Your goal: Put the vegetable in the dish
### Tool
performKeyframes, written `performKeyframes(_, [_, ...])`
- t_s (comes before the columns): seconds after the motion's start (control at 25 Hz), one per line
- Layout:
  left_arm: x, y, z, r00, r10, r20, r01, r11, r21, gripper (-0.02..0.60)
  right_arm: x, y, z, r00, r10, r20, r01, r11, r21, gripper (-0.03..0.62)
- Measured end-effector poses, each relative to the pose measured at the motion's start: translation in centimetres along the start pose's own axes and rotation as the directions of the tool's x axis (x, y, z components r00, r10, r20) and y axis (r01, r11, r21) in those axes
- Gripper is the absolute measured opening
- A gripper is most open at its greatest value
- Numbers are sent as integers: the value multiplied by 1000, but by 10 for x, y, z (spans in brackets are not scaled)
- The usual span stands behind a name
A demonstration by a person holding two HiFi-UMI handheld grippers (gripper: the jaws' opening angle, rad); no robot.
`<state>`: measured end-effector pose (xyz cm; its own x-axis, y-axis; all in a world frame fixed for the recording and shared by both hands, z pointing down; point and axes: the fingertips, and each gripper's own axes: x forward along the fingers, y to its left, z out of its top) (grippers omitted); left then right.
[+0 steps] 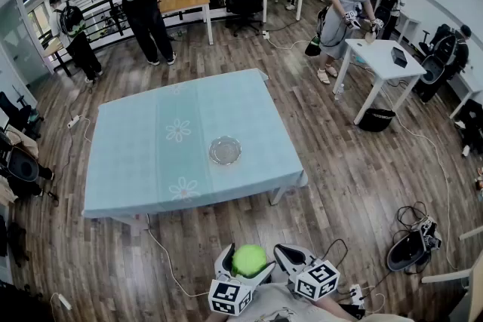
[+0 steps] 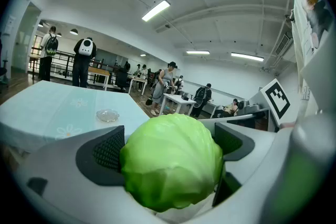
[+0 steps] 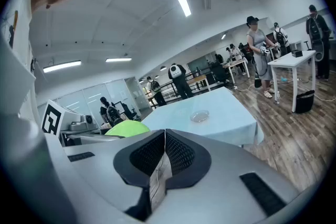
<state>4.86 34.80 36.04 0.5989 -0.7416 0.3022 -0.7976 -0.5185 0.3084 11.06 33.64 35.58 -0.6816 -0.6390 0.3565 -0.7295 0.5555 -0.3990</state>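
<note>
Cabbage point(image 2: 170, 162) tight between wide-set left jaws

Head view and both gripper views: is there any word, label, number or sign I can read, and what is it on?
No readable text in any view.
Square markers on the left cube and the right cube: black-and-white patterns, no letters or digits.
The tablecloth: flower print only.
The cabbage and the dish: no label that shows.
</note>
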Motion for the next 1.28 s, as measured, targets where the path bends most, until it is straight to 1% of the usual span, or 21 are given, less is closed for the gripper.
performKeyframes(0.12, [-12, 8, -11, 1000, 4, -9, -4, 999, -33, 545, 1, 8, -9, 1000, 2, -7, -2, 1000, -15, 25])
performKeyframes(0.24, [-20, 16, -13, 1000, 21, -5, -21, 999, -27, 545, 3, 14, -11, 1000, 24, -14, -24, 999, -28, 25])
performKeyframes(0.4, [-23, 16, -10, 998, 64, 11, -64, 998, -24, 545, 5, 14, -4, 998, 60, -9, -60, 997, -47, 25])
performKeyframes(0.52, [-16, 7, -3, 995, 91, 26, -91, 996, -28, 543, 1, 9, 11, 995, 99, 26, -97, 994, -50, 26])
performKeyframes(0.6, [-7, -6, 2, 995, 94, 24, -94, 996, -11, 545, -7, -3, 16, 995, 96, 42, -94, 994, -48, 26])
performKeyframes(0.72, [13, -24, 10, 996, 90, 20, -91, 996, 17, 545, -25, -29, 18, 996, 75, 53, -74, 997, -16, 26])
performKeyframes(0.88, [47, -44, 19, 995, 91, 29, -92, 996, 5, 543, -51, -72, 31, 995, 51, 89, -51, 999, -2, 26])
performKeyframes(1.04, [82, -74, 14, 998, 67, 15, -67, 998, 13, 545, -71, -114, 41, 991, 34, 133, -37, 999, 22, 26])
performKeyframes(1.16, [104, -94, 8, 998, 64, 4, -64, 998, 9, 544, -83, -139, 39, 991, 27, 132, -33, 999, 43, 26])
performKeyframes(1.28, [113, -100, 10, 997, 74, -3, -73, 997, 14, 543, -86, -150, 37, 992, 38, 120, -45, 997, 57, 26])
